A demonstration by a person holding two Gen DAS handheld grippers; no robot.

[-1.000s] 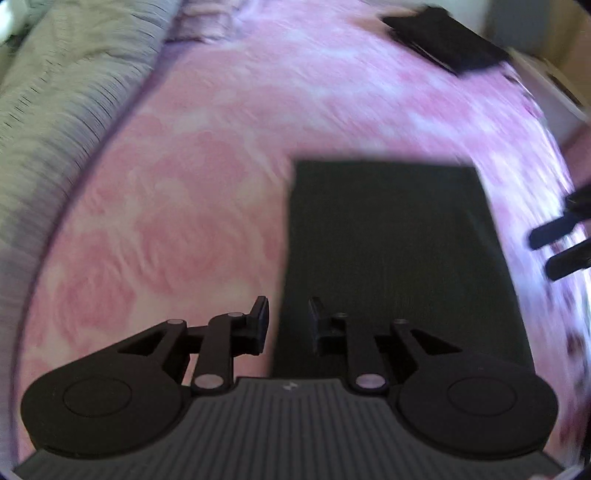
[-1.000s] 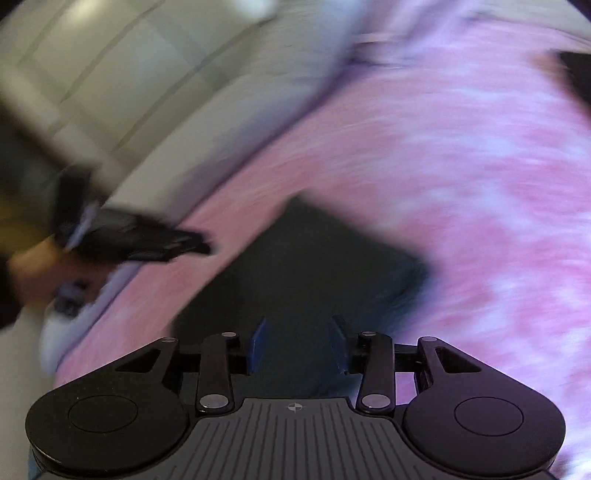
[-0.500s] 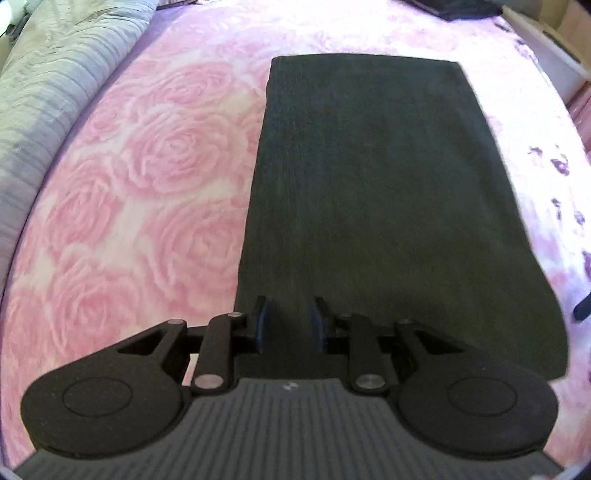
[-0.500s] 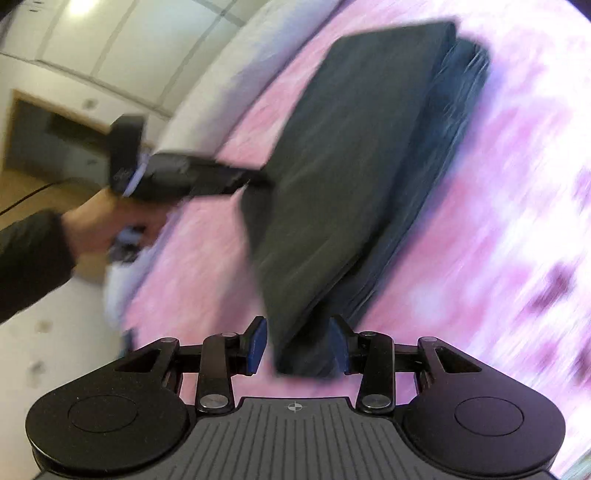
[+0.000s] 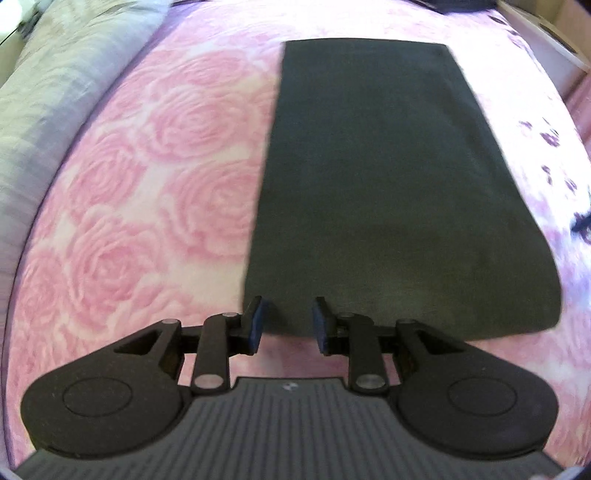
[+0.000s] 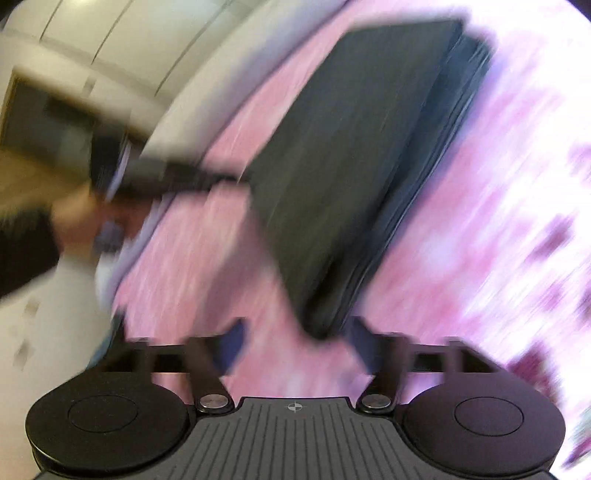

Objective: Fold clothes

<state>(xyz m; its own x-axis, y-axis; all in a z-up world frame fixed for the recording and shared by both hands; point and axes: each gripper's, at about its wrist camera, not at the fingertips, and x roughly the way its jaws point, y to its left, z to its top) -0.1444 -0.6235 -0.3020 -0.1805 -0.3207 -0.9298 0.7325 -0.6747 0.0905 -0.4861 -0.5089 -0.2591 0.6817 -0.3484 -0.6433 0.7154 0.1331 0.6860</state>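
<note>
A folded dark garment [image 5: 388, 177] lies flat on the pink rose-patterned bedspread [image 5: 155, 177]. My left gripper [image 5: 286, 323] is open at the garment's near left corner, its blue-padded jaws apart with the cloth edge just beyond them. In the blurred right wrist view the same garment [image 6: 354, 147] shows as a layered stack. My right gripper [image 6: 295, 345] is open with the garment's near corner just in front of its jaws. The left gripper [image 6: 177, 181] and the hand holding it show at the garment's far corner.
A grey quilted blanket [image 5: 55, 81] runs along the left side of the bed. Another dark item [image 5: 465, 3] lies at the far edge. White furniture [image 5: 550, 40] stands at the far right. White cabinet doors [image 6: 110, 37] show behind the bed.
Both grippers have opened and backed off the garment's near edge; the cloth now lies flat on the bed. The right view has become more blurred with motion.
</note>
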